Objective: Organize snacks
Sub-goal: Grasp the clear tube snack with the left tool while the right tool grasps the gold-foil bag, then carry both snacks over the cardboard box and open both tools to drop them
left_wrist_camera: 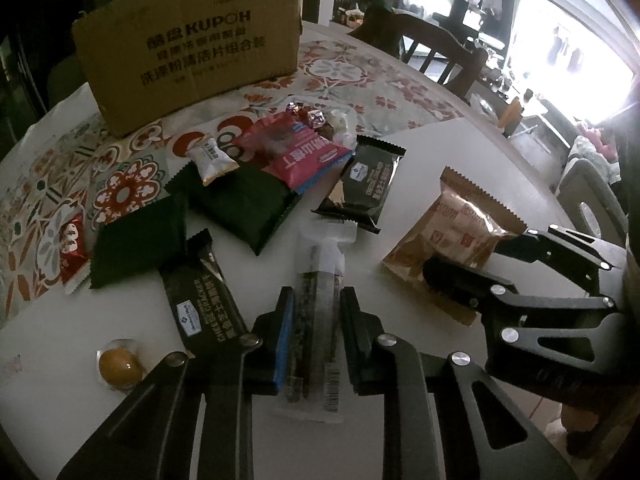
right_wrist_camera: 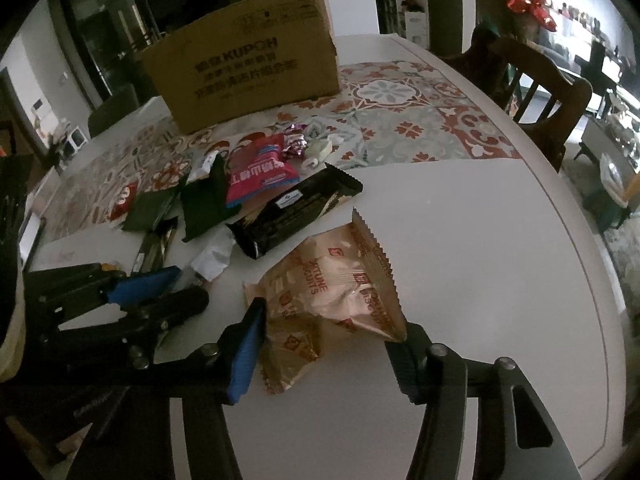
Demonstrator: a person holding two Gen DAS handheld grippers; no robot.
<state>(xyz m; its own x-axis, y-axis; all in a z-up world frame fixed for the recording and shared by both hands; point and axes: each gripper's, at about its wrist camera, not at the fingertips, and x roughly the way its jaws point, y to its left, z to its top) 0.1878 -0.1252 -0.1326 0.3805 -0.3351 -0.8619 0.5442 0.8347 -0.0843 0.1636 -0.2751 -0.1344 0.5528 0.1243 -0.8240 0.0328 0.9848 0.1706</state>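
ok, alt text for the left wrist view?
The left gripper is shut on a clear-wrapped snack stick lying on a white table. To its right, the right gripper straddles a tan biscuit bag. Other snack packs lie before a cardboard box.

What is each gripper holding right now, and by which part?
Left gripper pinches the clear snack stick near its lower end. Right gripper straddles the biscuit bag's near edge.
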